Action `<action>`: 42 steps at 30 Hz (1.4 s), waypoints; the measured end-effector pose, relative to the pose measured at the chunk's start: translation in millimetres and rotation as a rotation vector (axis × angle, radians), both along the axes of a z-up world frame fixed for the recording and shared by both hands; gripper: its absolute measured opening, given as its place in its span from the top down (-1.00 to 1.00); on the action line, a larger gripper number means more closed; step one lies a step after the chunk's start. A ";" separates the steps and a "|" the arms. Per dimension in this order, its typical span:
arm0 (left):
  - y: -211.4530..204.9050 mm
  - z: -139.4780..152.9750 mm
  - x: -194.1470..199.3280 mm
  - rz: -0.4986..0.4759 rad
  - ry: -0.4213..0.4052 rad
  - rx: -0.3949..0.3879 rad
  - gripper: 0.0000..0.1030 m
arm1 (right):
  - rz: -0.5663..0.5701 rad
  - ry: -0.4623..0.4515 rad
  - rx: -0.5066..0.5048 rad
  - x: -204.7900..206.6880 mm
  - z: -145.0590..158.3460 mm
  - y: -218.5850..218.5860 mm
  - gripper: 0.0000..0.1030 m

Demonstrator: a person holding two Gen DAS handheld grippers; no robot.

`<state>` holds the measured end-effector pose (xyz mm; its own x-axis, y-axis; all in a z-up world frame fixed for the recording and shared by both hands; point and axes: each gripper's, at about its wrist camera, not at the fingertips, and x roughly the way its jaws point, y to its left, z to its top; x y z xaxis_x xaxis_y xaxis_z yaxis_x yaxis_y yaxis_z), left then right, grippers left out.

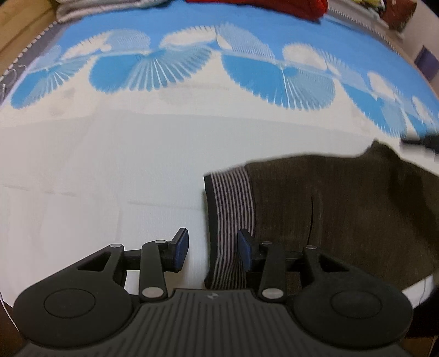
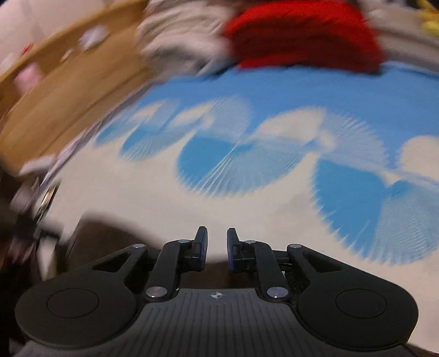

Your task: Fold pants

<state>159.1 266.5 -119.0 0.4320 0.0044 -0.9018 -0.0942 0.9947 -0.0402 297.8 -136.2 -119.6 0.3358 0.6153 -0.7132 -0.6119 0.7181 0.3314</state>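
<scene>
Left gripper (image 1: 212,248): jaws part open, astride the striped waistband (image 1: 233,208), not gripping; right gripper (image 2: 216,243): jaws a narrow gap apart, nothing visibly between them. 1 pair of brown pants (image 1: 343,208) flat on the white-and-blue bedsheet (image 1: 109,164); beyond, 1 red garment (image 2: 301,35) and a grey pile (image 2: 178,33). Risk: waistband pinched through 1 layer only, so the fold drags askew.

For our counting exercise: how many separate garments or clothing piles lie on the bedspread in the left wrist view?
3: brown pants near right, a grey pile far left, a red pile far centre. Others may be hidden beyond the frame.
</scene>
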 end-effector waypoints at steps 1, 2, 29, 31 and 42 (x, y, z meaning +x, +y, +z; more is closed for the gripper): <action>-0.4 2.6 0.6 0.008 -0.013 -0.004 0.14 | 0.039 0.024 -0.038 -3.8 -7.0 3.7 0.70; -1.3 5.0 1.2 0.012 -0.026 -0.007 0.14 | 0.064 0.049 -0.074 -6.6 -14.0 6.7 0.70; -66.1 33.8 20.2 -0.045 -0.169 -0.023 0.14 | -0.284 0.166 -0.487 -56.9 -44.5 -157.0 0.60; -79.8 34.0 24.4 -0.060 -0.170 -0.021 0.14 | -0.357 0.168 -0.514 -68.2 -43.9 -184.1 0.42; -154.3 33.0 46.4 -0.176 -0.179 -0.004 0.14 | -1.045 0.186 -0.542 -142.5 -30.2 -383.8 0.07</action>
